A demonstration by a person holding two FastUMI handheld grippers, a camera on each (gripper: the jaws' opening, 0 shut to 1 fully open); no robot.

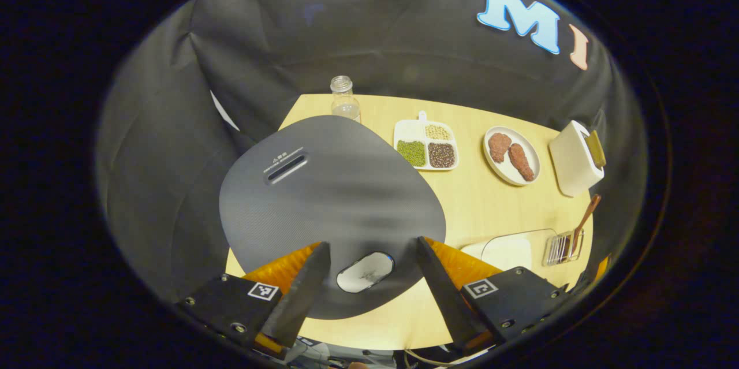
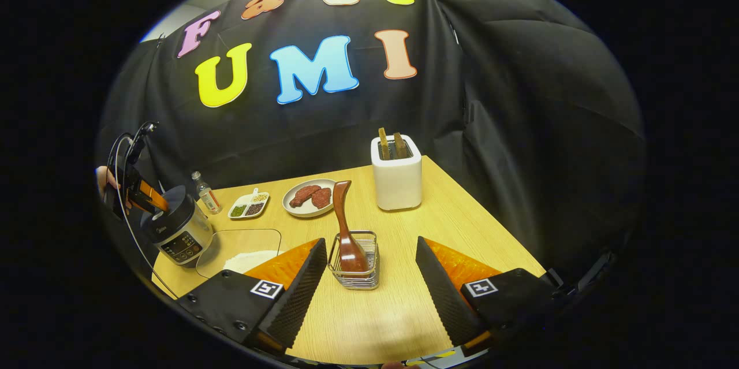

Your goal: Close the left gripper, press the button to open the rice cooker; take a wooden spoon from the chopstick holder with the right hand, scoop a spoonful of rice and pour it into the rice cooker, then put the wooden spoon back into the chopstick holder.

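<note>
The left hand-held gripper (image 1: 367, 276) is hanging wide open over the cooker (image 1: 329, 207), lid down. The right hand-held gripper (image 2: 369, 276) is waiting wide open near the spoon (image 2: 345, 224). Nothing is done yet.

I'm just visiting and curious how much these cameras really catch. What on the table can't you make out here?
- Rice cooker, left gripper view: the closed lid hides the inside.
- Its control panel, right gripper view: too small to make out.
- Wooden spoon: the wire chopstick holder partly screens its bowl.
- Rice container: cut off by the right hand-held gripper finger.
- Left hand-held gripper: too far to judge its jaws here.
</note>
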